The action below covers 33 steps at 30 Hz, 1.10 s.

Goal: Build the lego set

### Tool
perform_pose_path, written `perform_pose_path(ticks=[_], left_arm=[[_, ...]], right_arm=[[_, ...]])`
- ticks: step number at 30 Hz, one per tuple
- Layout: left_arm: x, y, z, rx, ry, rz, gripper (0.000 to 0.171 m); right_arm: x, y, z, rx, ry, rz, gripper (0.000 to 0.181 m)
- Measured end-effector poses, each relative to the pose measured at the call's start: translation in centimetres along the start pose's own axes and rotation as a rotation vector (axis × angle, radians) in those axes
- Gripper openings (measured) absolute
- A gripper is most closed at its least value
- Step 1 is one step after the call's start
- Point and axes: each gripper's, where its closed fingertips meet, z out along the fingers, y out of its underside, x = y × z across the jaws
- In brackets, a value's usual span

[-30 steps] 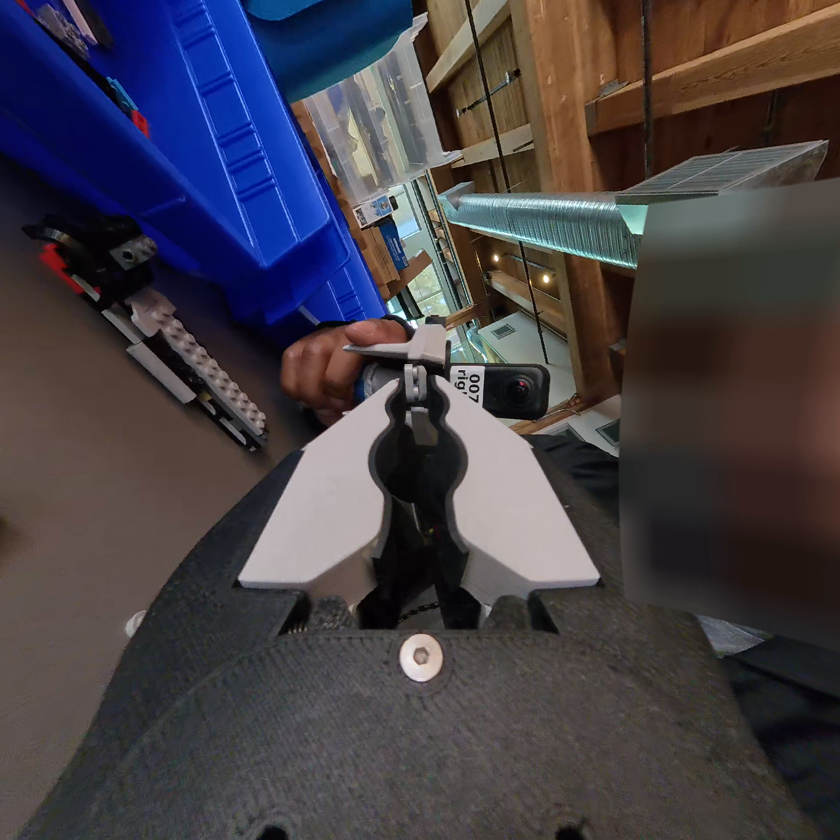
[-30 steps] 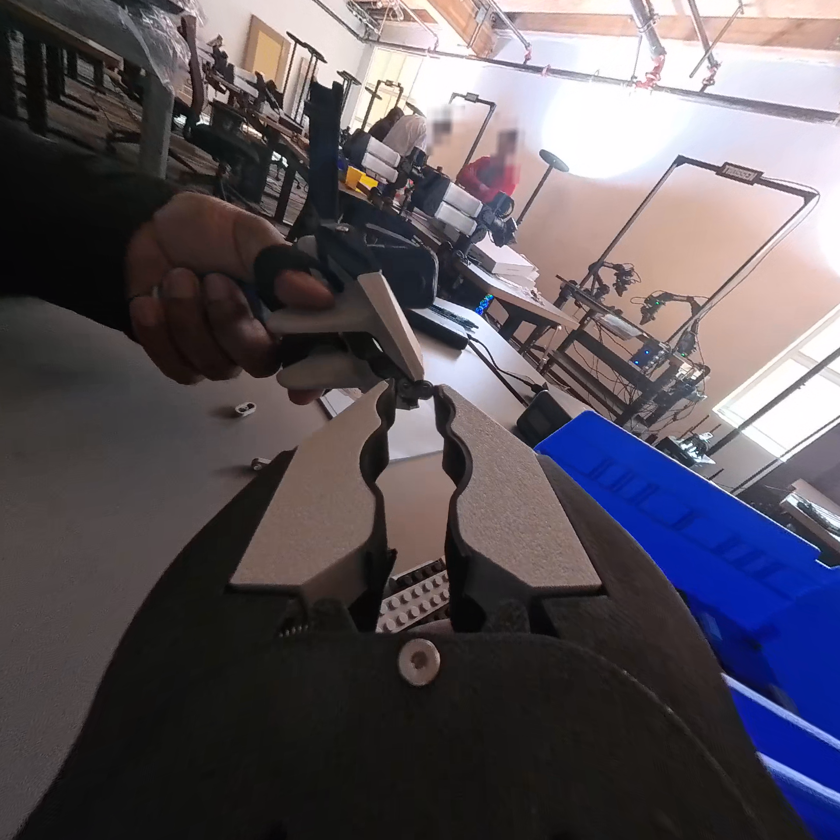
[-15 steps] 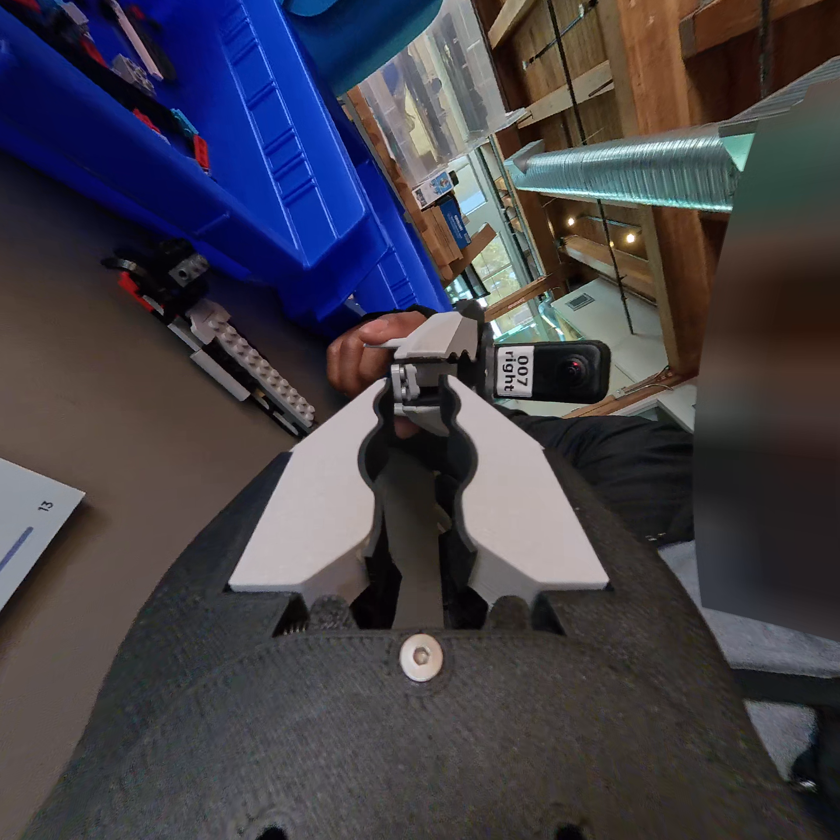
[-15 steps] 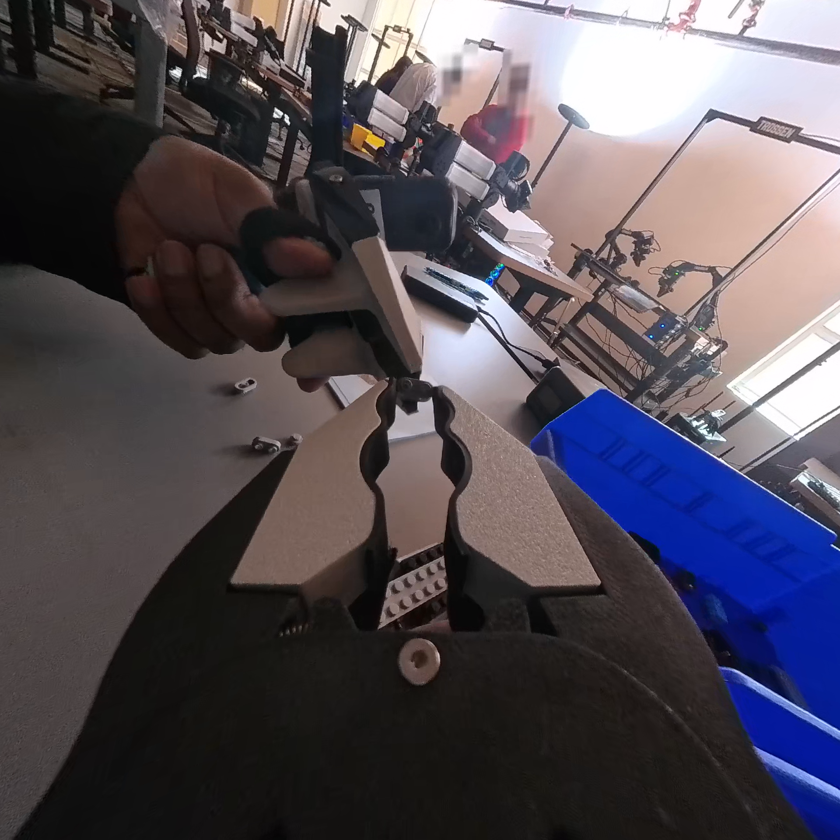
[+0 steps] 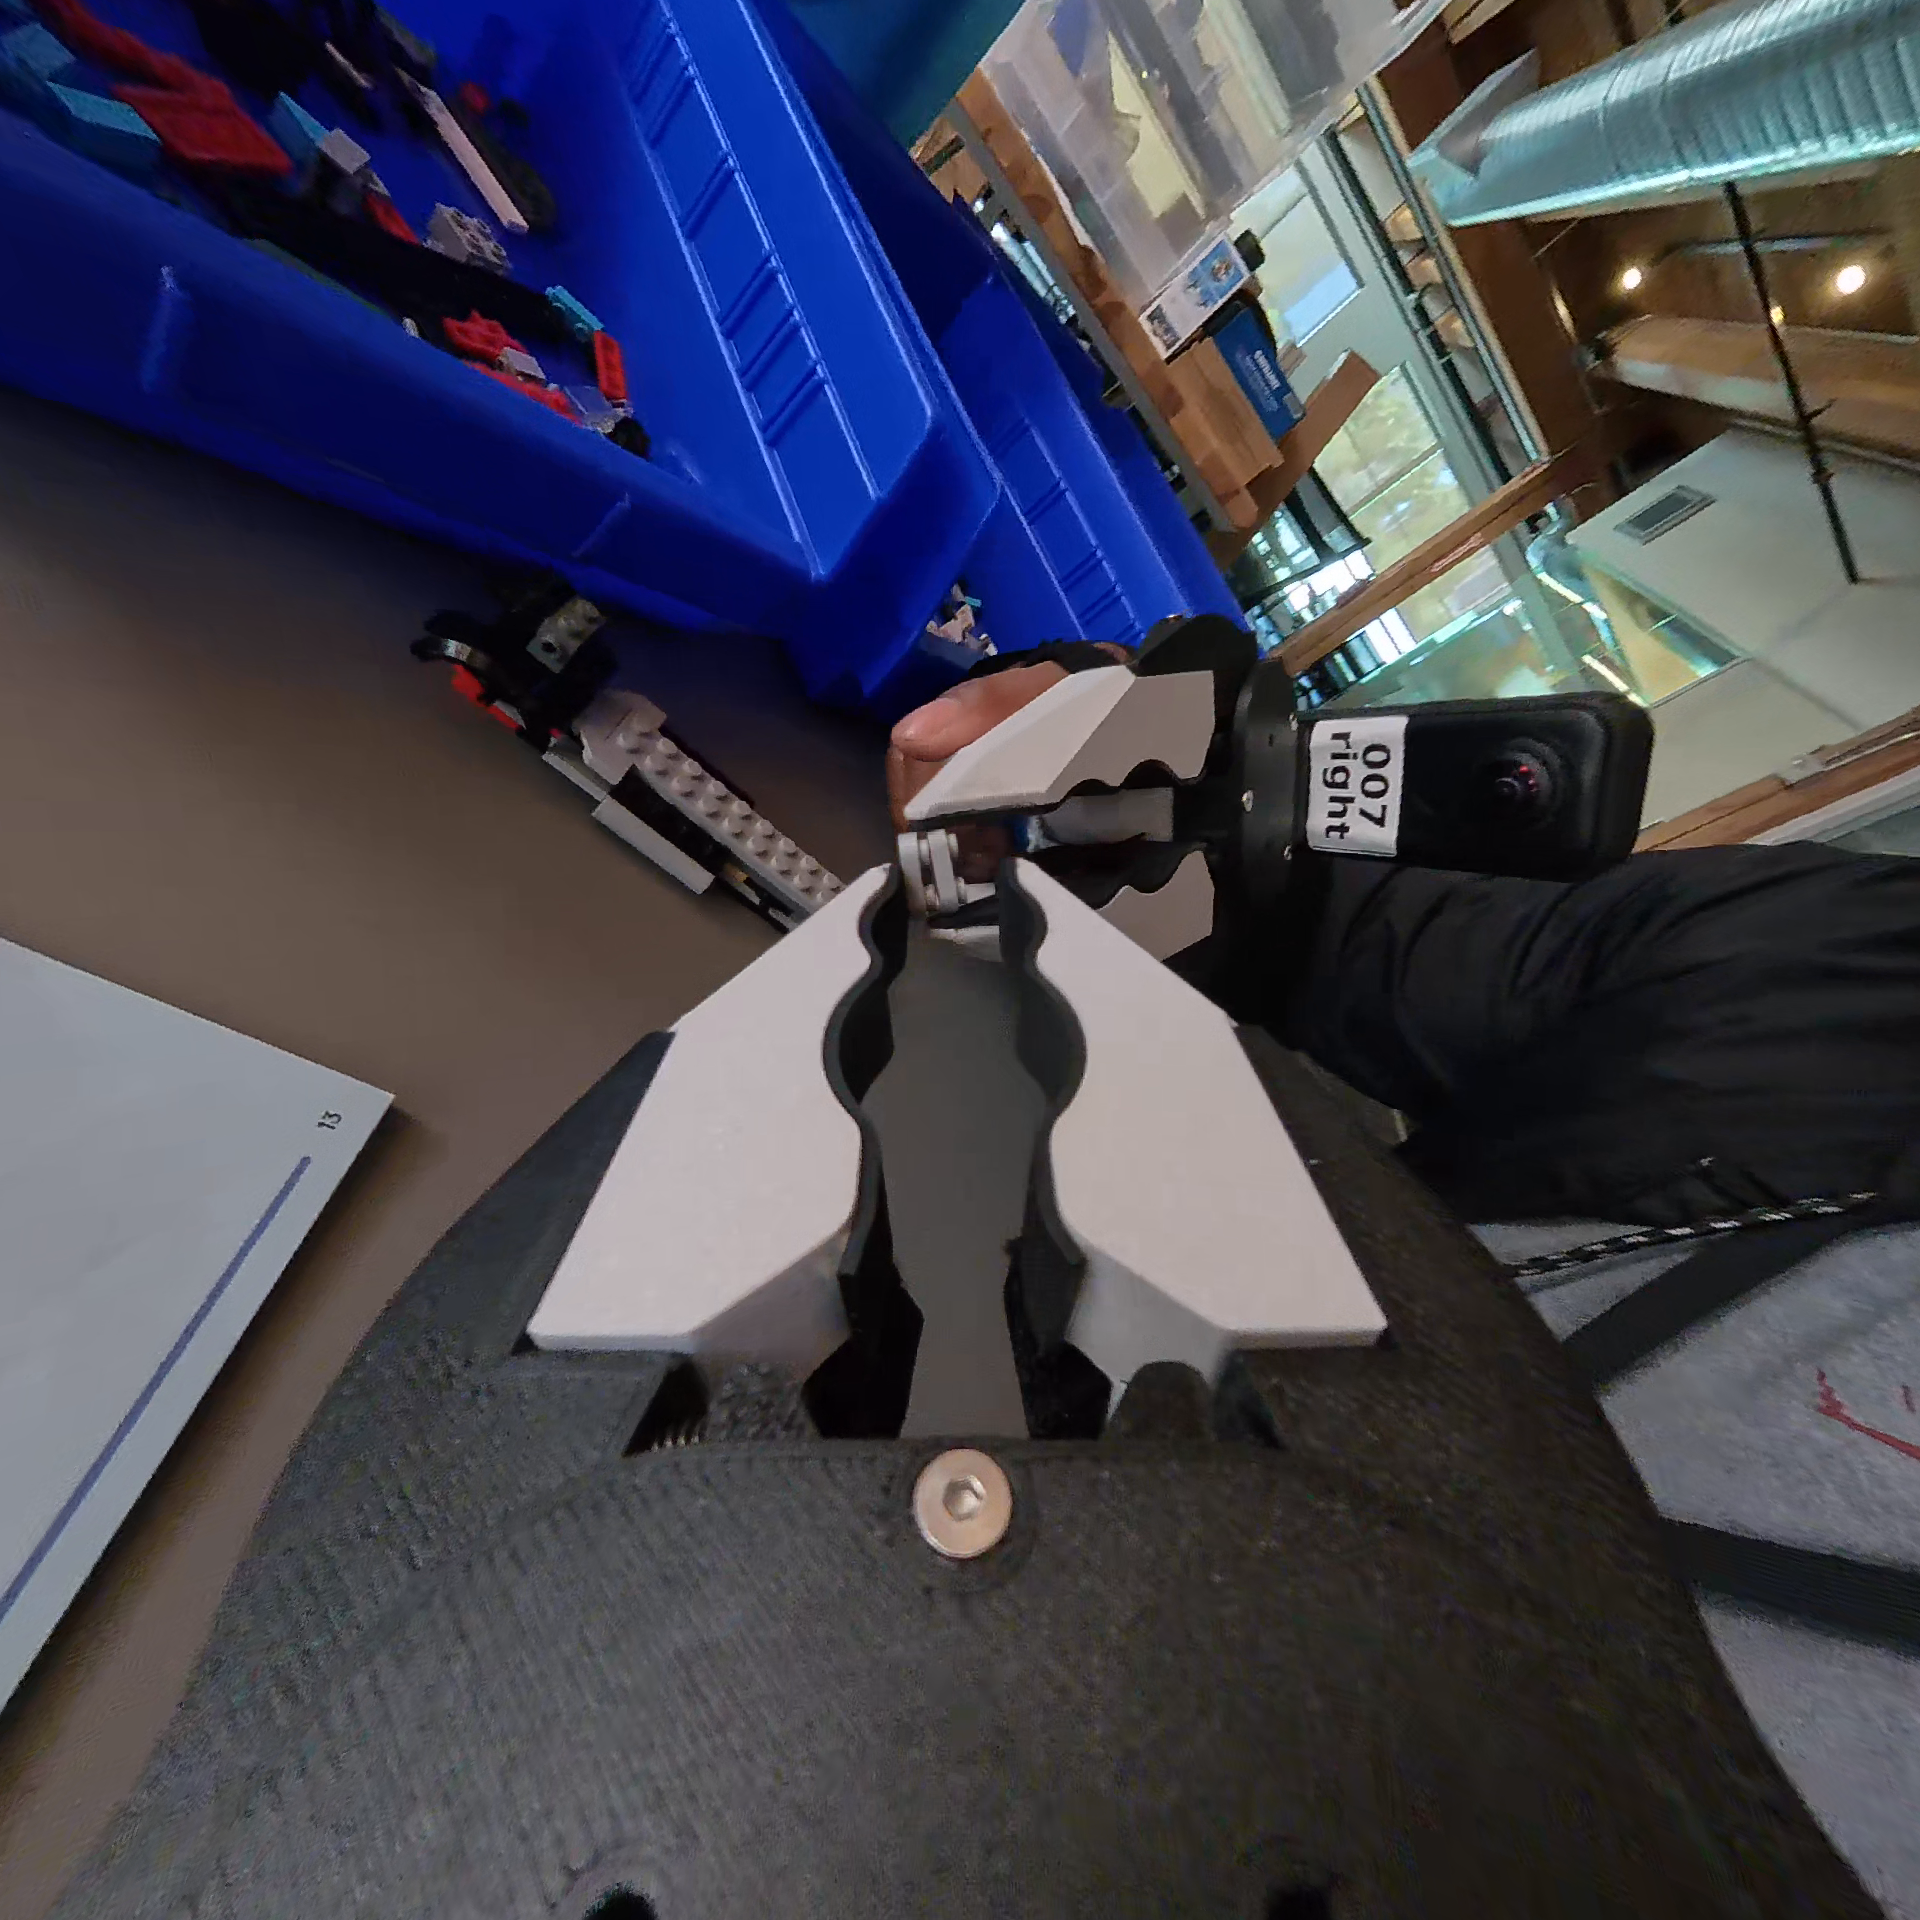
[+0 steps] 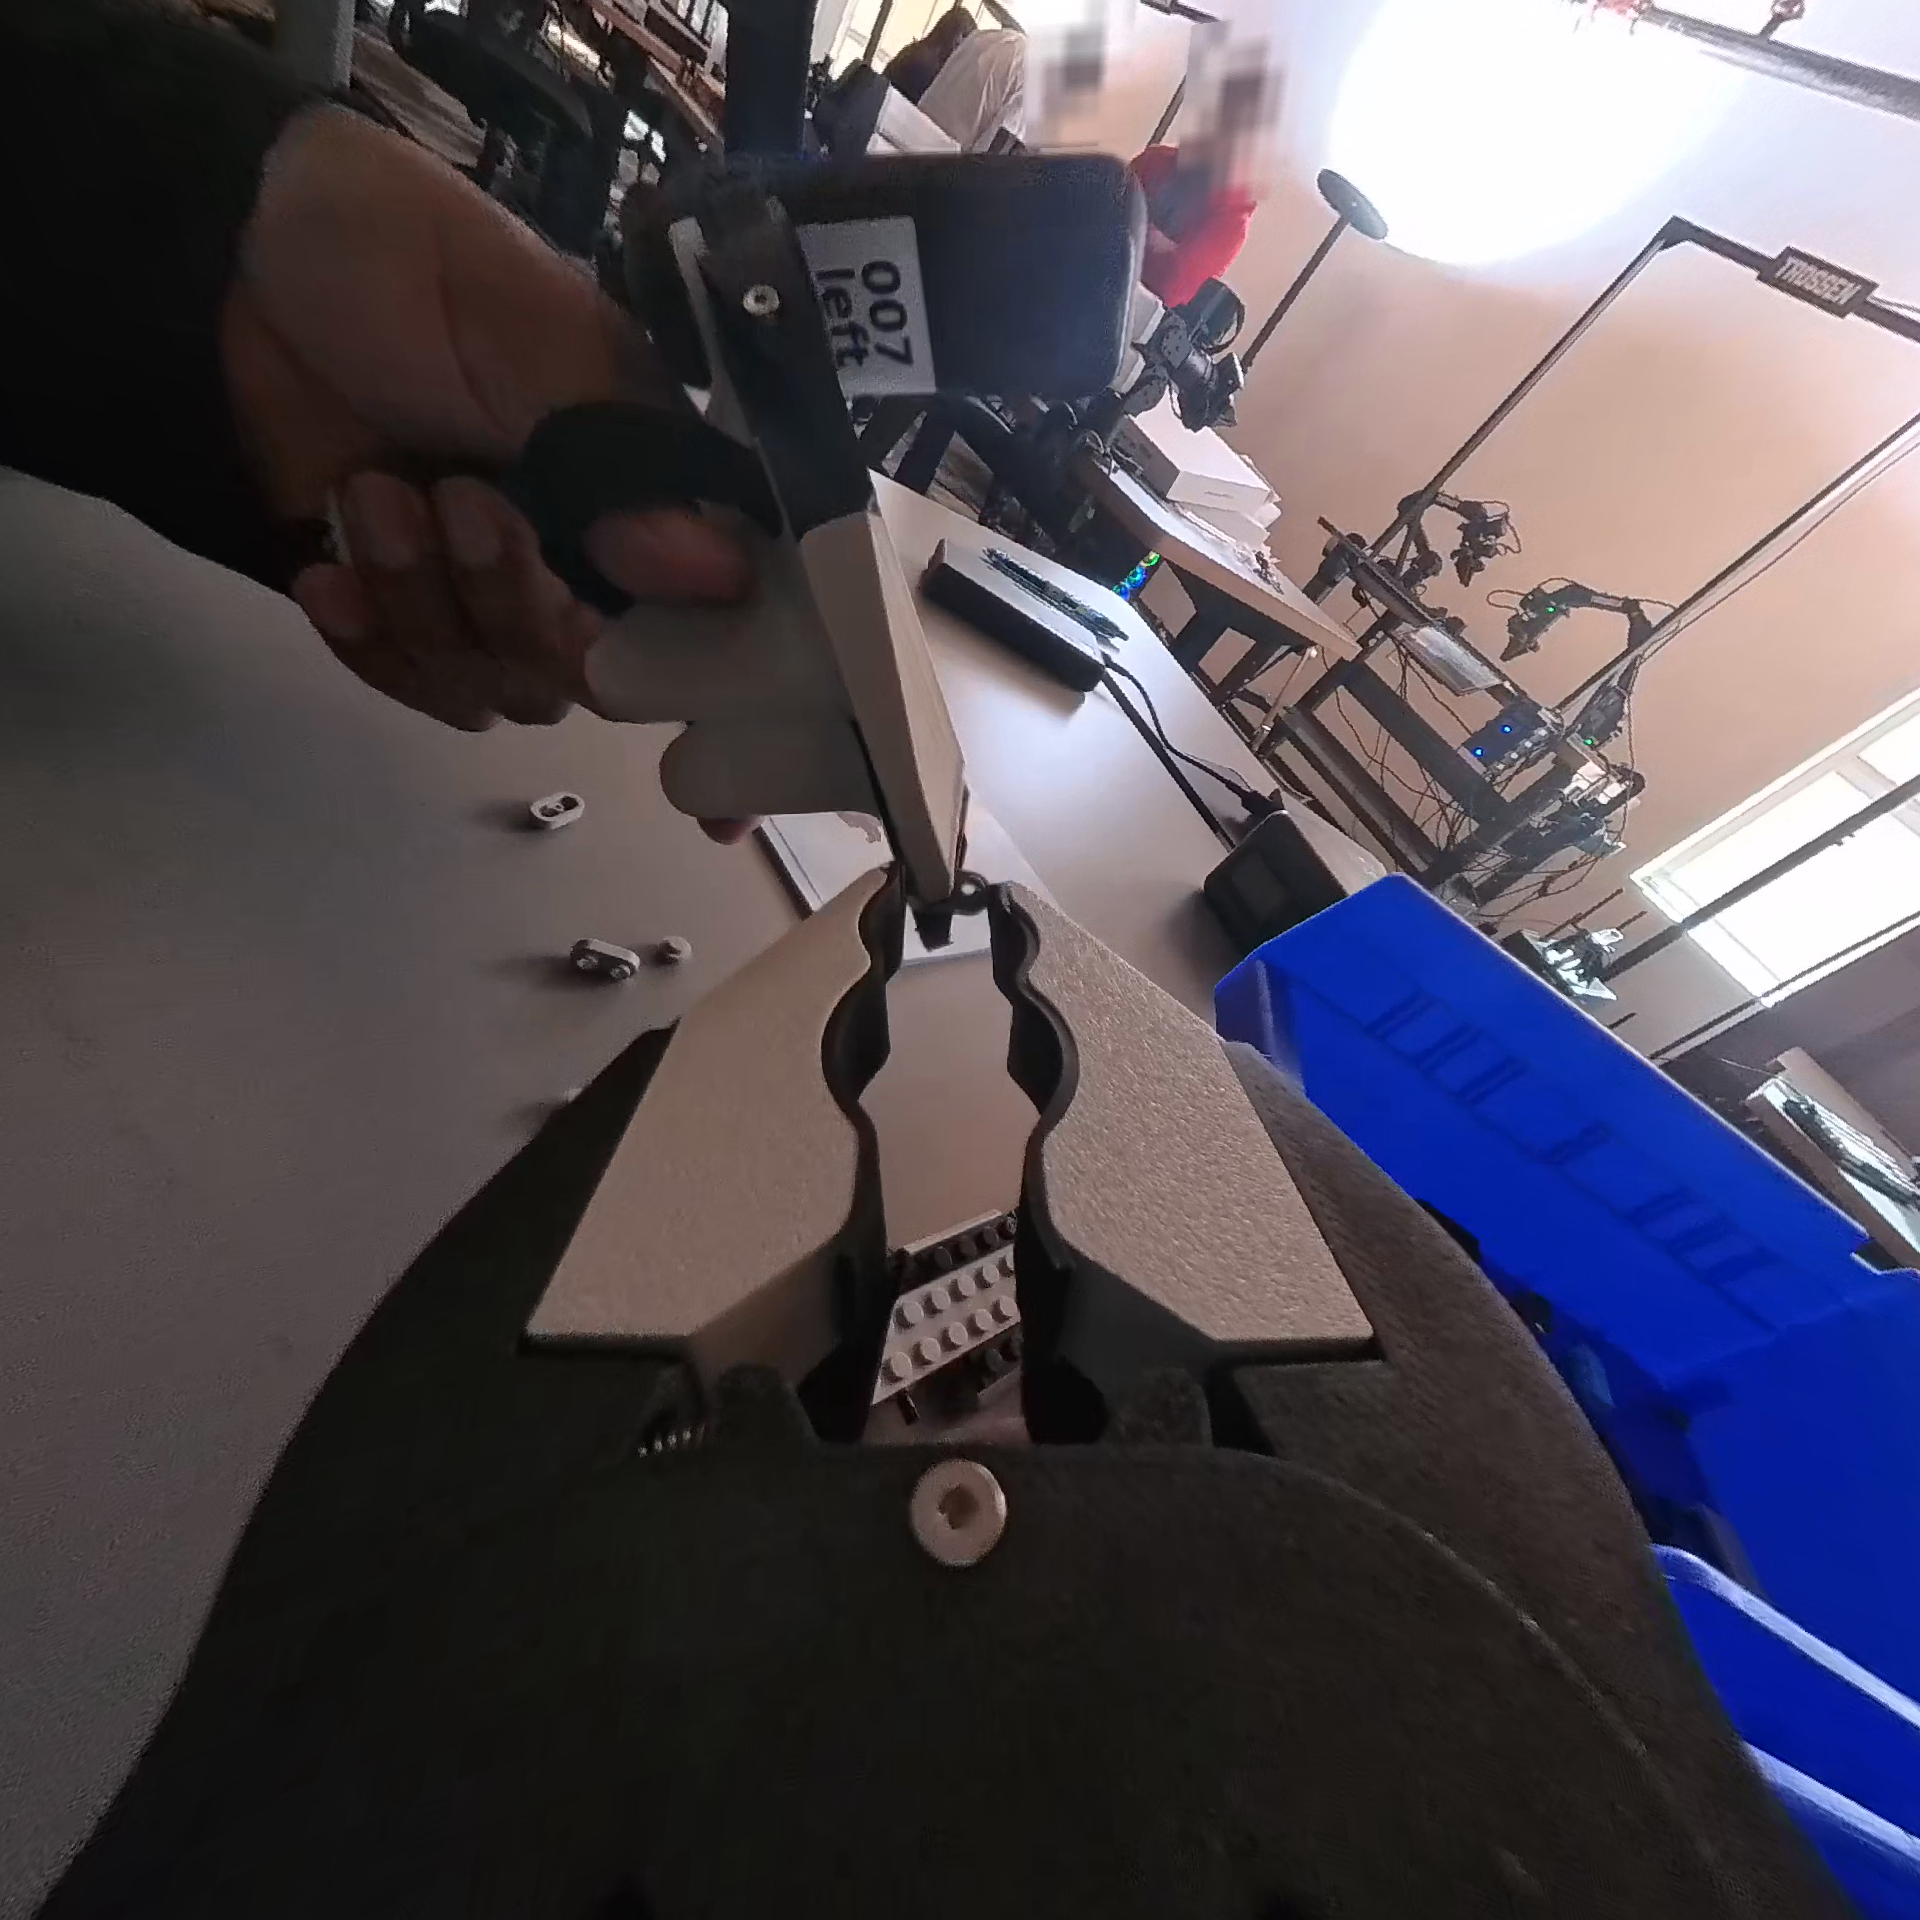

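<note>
At the near edge, left gripper [image 5: 953, 883]: held low over the table [image 5: 260, 831]; jaws set narrow, tips on either side of the piece; whether it is clamped cannot be told.
Right gripper [image 6: 943, 899]: brought in crosswise to the left one, tip to tip; jaws narrow, the piece pinched between upper and lower finger in the left wrist view.
Piece [image 5: 928, 868]: small, grey, held in the air between both sets of tips, touching one left finger; a dark bit is seen just beside it, its shape unclear.
Hands: the right hand [image 5: 935, 727] is wrapped round its handle, with a black sleeve [image 5: 1558, 987] behind; the left hand [image 6: 436, 416] is closed on its trigger loop.
Model [image 5: 665, 790]: part-built, lying flat on the table beneath the grippers; a long grey studded plate with black and red parts at its far end; seen between the right fingers in the right wrist view.
Booklet [image 5: 156, 1195]: laid flat on the table, beside the left gripper, apart from the model.
Loose parts [image 6: 603, 956]: a few small grey bits scattered on the table, apart from the model.
Bin [image 5: 727, 312]: blue, set just beyond the model; red, black, teal and grey bricks [image 5: 208, 145] are held in it.
Black box [image 6: 1013, 613]: flat on the table farther off, a cable attached.
Background: shelves with clear tubs [image 5: 1195, 104]; metal frames with cameras [image 6: 1558, 623]; seated people, blurred.
</note>
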Motion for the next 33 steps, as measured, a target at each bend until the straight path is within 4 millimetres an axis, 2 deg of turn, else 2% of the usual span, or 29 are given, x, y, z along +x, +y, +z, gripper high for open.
perform_pose_path(ticks=[22, 27, 33], left_arm=[[-1.4, 1.2, 0.1, -0.092, -0.139, 0.127, 0.010], [-1.0, 0.8, 0.0, -0.076, -0.122, 0.171, 0.010], [-0.4, -0.5, -0.9, -0.026, -0.124, 0.305, 0.010]], right_arm=[[-1.0, 1.0, 0.5, -0.065, -0.030, -0.135, 0.017], [-0.8, 0.5, 0.3, -0.037, -0.035, -0.084, 0.018], [0.1, -1.0, -0.5, 0.055, -0.078, 0.073, 0.027]])
